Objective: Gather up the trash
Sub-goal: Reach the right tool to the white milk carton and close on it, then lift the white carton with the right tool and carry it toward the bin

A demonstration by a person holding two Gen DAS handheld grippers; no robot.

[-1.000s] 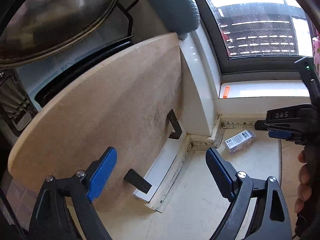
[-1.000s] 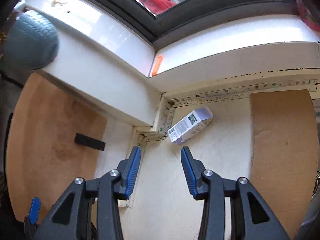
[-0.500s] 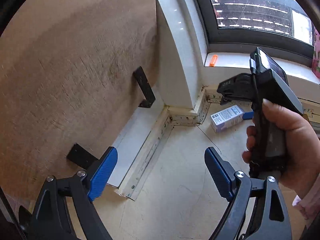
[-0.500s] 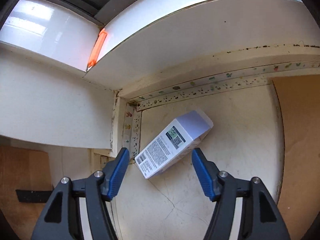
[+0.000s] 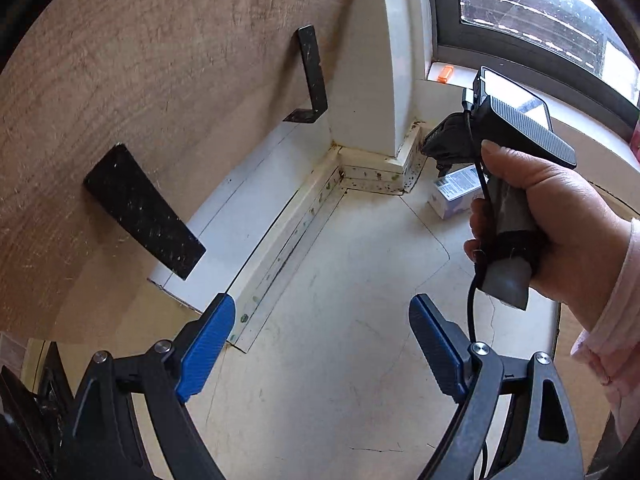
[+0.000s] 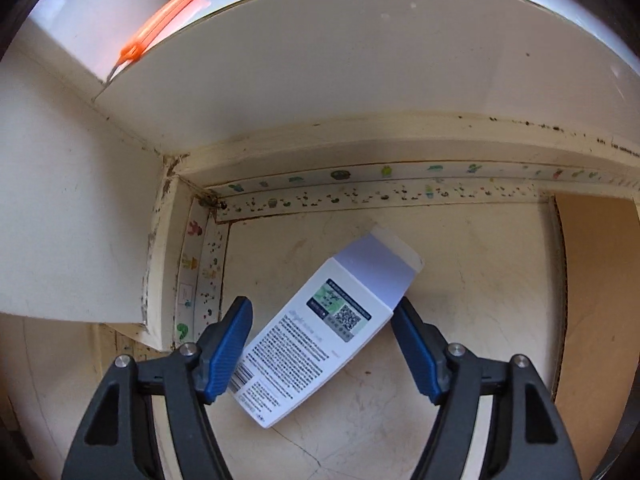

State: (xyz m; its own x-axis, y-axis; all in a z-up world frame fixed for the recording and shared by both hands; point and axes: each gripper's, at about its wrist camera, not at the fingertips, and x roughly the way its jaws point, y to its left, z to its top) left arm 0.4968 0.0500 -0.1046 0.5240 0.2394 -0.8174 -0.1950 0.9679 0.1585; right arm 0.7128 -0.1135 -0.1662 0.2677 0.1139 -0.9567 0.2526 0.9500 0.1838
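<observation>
Jaws of the right gripper [image 6: 320, 344] have just been opening and stand wide, straddling the small carton [image 6: 320, 336] without pressing it; the left gripper [image 5: 320, 344] is spread wide on nothing. Lying flat on the floor [image 6: 460, 264], the carton slants from 7 to 1 o'clock. It looks light, thin-walled and crushable, so a gentle squeeze across its long sides at mid-length seems best.

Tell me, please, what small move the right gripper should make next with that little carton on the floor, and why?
Probably close the right gripper on the carton. Its jaws have just been opening and now stand wide on either side of the box, which lies flat and slanted on the floor near the corner, with neither pad clearly pressing it. The left gripper is open over bare floor.
</observation>
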